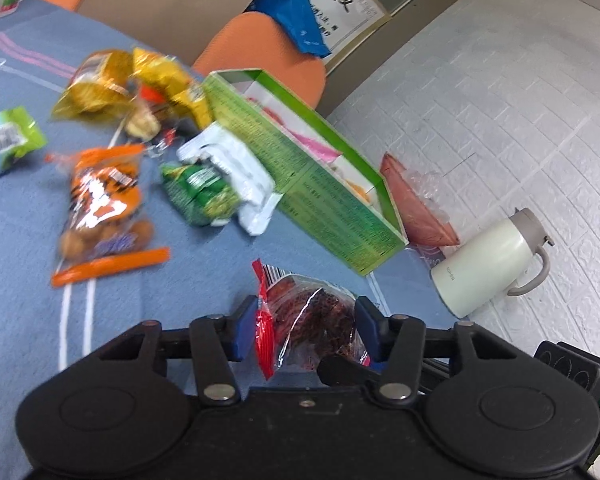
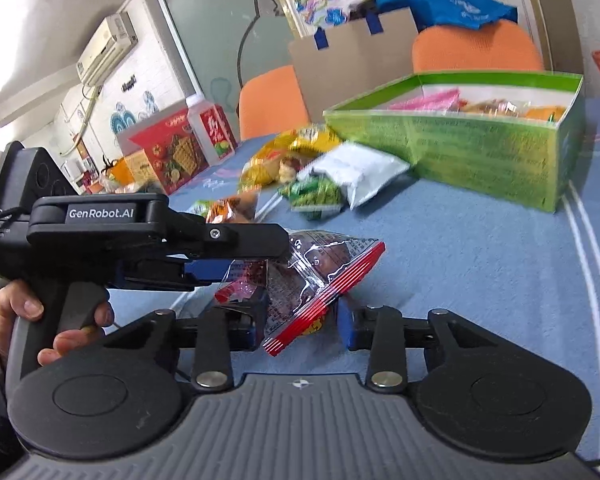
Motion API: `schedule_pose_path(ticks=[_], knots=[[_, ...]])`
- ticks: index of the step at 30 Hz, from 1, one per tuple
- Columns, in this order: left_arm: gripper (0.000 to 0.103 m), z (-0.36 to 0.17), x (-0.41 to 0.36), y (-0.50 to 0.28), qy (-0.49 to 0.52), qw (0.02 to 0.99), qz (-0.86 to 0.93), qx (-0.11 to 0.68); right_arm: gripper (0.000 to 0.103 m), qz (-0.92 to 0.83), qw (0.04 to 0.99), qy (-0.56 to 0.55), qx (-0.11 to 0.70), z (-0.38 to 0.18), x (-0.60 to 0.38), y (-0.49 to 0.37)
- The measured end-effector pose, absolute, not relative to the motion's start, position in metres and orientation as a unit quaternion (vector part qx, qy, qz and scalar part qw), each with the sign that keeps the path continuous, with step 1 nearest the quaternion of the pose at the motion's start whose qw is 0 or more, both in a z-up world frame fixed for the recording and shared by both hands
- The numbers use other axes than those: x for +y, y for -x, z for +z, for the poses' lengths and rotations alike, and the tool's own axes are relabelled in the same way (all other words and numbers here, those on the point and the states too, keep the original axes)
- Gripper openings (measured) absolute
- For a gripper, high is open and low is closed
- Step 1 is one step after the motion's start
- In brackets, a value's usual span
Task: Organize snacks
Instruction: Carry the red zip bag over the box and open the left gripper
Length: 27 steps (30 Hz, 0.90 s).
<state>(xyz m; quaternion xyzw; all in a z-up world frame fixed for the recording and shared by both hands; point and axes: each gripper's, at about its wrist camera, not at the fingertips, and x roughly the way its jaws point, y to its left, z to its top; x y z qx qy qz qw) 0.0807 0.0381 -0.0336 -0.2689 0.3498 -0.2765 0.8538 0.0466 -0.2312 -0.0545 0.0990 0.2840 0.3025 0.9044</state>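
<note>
1. A blue tablecloth (image 1: 16, 240) with white and pink lines covers the table and carries everything else
2. The green box (image 2: 480, 148), open-topped, stands far across the cloth; its long side runs from upper left to lower right in the left wrist view, and only the right wrist view looks in over its rim at the pink and orange packets inside
3. Loose snacks lie beside the box: a white packet (image 1: 236, 176) touching its wall, a green packet (image 1: 198, 194) just beside that, an orange bag (image 1: 104, 208) and yellow bags (image 1: 100, 84) nearer the left
4. A cream jug (image 1: 488, 264) stands beyond the table corner, seen from the left wrist only; a red carton (image 2: 172, 156) shows only from the right wrist
5. The red-edged packet (image 2: 300, 280), clear with dark pieces inside, sits in the near foreground; its long axis slants from lower left to upper right in the right wrist view, its red seal facing the right gripper
6. The left gripper (image 1: 306, 330) holds this packet, blue pads pressed on both flanks, jaws partly closed
7. The right gripper (image 2: 302, 328) has its left pad against the packet; the right pad stands just clear, jaws partly open
8. A hand (image 2: 40, 320) grasps the left gripper's handle, visible only from the right wrist
</note>
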Motion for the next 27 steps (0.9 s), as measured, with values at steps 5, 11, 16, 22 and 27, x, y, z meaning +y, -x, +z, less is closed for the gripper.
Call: schedule_pose_path(ticks=[5, 11, 16, 22, 27], knots=[[0.081, -0.006, 0.02, -0.102, 0.246, 0.866, -0.293, 0.322, 0.062, 0.294, 0.917, -0.099, 0.252, -0.035, -0.243, -0.062], [0.081, 0.023, -0.009, -0.138, 0.215, 0.876, -0.317, 0.295, 0.062, 0.273, 0.932, -0.115, 0.21, -0.016, -0.265, -0.089], [0.081, 0.027, -0.036, -0.176, 0.219, 0.867, -0.337, 0.297, 0.062, 0.242, 0.942, -0.132, 0.193, -0.011, -0.288, -0.113], [0.081, 0.024, -0.065, -0.214, 0.221, 0.86, -0.348, 0.301, 0.06, 0.216, 0.945, -0.161, 0.187, -0.014, -0.313, -0.139], [0.082, 0.02, -0.079, -0.237, 0.215, 0.863, -0.346, 0.299, 0.06, 0.208, 0.946, -0.169, 0.183, -0.019, -0.325, -0.158]])
